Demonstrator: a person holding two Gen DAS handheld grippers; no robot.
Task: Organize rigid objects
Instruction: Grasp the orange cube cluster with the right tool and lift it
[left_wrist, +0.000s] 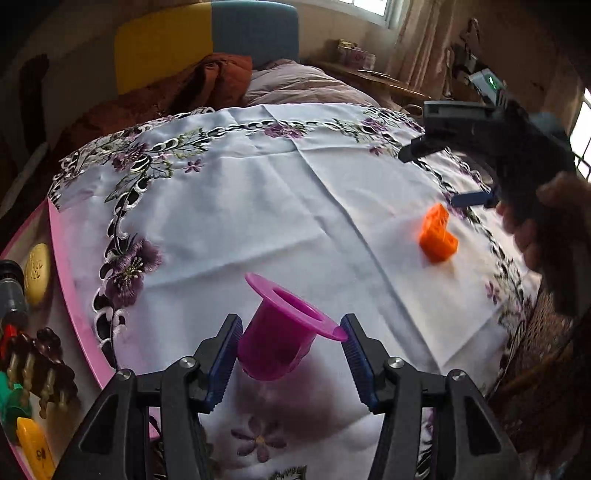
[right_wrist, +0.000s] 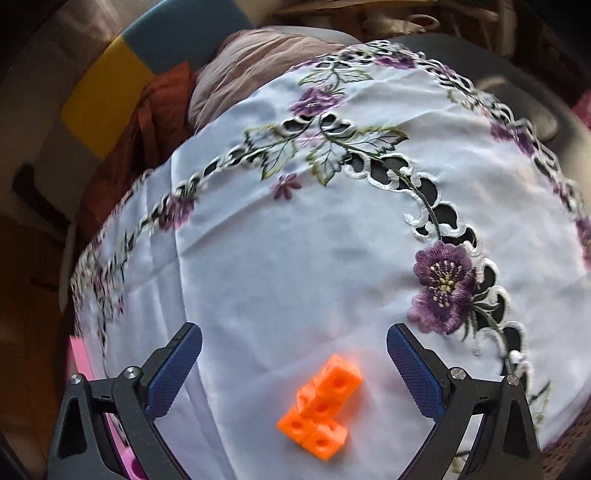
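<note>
The left gripper (left_wrist: 291, 354) pinches the magenta cup (left_wrist: 273, 332) half-wide and tilted: one pad meets only the flange, so it could twist out. At nine o'clock, the pink tray (left_wrist: 79, 317) is crowded already. The right gripper (right_wrist: 293, 373) gapes empty over the orange block (right_wrist: 319, 406) on the tablecloth (left_wrist: 277, 192).

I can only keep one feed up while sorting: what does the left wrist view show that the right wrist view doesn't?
Left wrist only: the magenta cup held between the left claw pads, the pink tray already holding sorted items, and the hand carrying the other tool. Right wrist only: the right claw open, poised around the orange block piece without touching it. Both: that orange piece and the embroidered tablecloth.
</note>
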